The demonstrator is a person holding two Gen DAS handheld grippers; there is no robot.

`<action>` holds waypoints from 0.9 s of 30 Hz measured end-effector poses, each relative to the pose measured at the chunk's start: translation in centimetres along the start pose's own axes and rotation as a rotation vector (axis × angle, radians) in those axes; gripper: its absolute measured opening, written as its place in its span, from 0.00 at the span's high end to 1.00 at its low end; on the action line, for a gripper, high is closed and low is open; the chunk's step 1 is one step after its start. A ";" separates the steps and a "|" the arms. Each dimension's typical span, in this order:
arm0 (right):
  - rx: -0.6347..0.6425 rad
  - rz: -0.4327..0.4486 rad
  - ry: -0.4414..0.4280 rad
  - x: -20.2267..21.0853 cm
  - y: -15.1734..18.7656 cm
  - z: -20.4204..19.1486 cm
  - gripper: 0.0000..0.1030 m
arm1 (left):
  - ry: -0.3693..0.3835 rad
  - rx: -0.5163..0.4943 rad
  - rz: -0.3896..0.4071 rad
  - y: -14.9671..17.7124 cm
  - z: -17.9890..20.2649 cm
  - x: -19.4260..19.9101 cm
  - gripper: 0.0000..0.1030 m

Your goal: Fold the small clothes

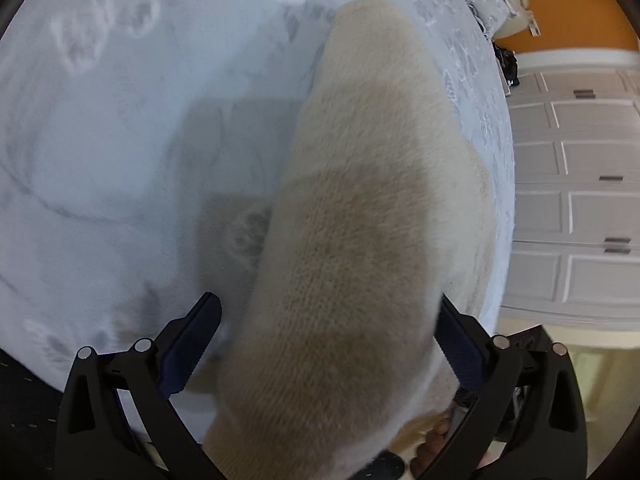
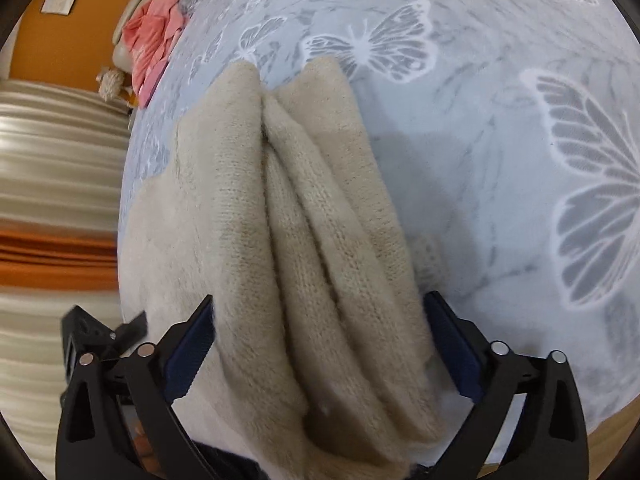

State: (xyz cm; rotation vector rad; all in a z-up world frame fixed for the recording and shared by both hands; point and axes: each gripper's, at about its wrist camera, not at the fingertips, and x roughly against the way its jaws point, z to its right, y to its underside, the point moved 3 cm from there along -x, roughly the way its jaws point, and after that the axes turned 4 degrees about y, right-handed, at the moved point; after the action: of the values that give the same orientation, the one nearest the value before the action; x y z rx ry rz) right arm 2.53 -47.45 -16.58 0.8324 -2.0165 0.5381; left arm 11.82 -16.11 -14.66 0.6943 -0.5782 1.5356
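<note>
**Both grippers wide open over the folded knit**

Left wrist view: left gripper [image 1: 330, 316], black frame with blue pads, jaws spread wide. Cream knitted garment [image 1: 360, 220] lies on the pale blue-grey butterfly-print bedspread [image 1: 100, 152] and runs up between the fingers. Right pad sits at the knit's edge; left pad stands clear of it. Nothing clamped. Fingers of a hand [image 1: 434, 438] show at the bottom edge.

Right wrist view: right gripper [image 2: 320, 316] equally wide. The same garment, bunched in lengthwise folds, fills the gap between the pads; whether the pads touch it I can't tell. Pink cloth [image 2: 156, 36] lies far off at the bed's edge.
</note>
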 end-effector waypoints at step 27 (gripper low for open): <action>0.022 0.212 -0.087 17.6 6.7 -1.2 0.61 | 0.123 -0.215 -0.110 11.7 11.2 6.5 0.54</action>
State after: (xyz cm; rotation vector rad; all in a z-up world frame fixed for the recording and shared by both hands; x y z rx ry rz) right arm -8.79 -48.38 -1.46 0.6685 -2.1965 0.6535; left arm 1.03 -20.57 -1.74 0.4569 -0.5925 1.3794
